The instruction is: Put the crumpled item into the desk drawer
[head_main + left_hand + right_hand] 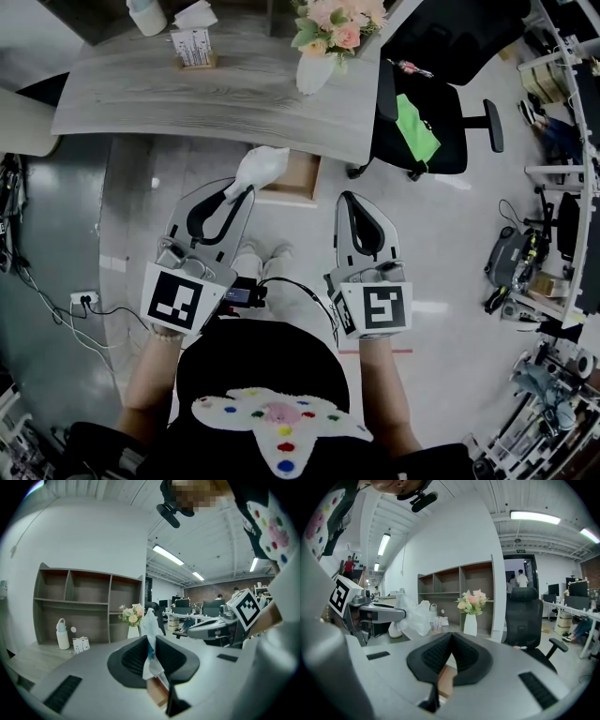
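Crumpled item (261,169), white, pinched in your left gripper's (244,194) jaws, partly hides the drawer (298,178); right gripper's (348,199) jaws closed, empty.

we see bright, even indoor light from ceiling strips (534,516). the fisheye bends both gripper views and darkens their corners. the nearest foreground looks soft, perhaps out of focus. the floor (433,307) shows mild glare.
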A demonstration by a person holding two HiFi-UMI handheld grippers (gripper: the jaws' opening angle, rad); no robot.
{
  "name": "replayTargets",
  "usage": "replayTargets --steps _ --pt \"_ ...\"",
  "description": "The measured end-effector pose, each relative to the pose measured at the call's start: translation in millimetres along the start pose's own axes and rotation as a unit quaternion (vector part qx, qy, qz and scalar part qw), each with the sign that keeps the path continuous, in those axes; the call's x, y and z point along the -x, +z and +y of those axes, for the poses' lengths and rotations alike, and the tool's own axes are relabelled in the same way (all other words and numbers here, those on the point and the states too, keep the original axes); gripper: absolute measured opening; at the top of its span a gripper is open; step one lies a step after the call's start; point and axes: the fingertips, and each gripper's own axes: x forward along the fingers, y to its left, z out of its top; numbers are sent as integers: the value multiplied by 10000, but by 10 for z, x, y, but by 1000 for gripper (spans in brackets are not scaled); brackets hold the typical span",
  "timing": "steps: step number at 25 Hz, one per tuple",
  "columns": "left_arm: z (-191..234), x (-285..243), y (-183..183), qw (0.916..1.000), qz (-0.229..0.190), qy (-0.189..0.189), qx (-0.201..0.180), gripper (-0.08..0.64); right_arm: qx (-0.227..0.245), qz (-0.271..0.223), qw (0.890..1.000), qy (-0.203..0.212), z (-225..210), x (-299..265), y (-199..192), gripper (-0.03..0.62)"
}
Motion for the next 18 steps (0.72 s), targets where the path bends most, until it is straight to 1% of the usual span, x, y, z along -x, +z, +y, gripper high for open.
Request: replayTargets --steps 8,18 --pt "7 -41 -221 9998 183 -86 61 61 13 170 9998 109 60 -96 -227 5" --pt "-74 -134 -708 9977 559 -352 130 61 48 448 9989 147 70 -221 -659 5"
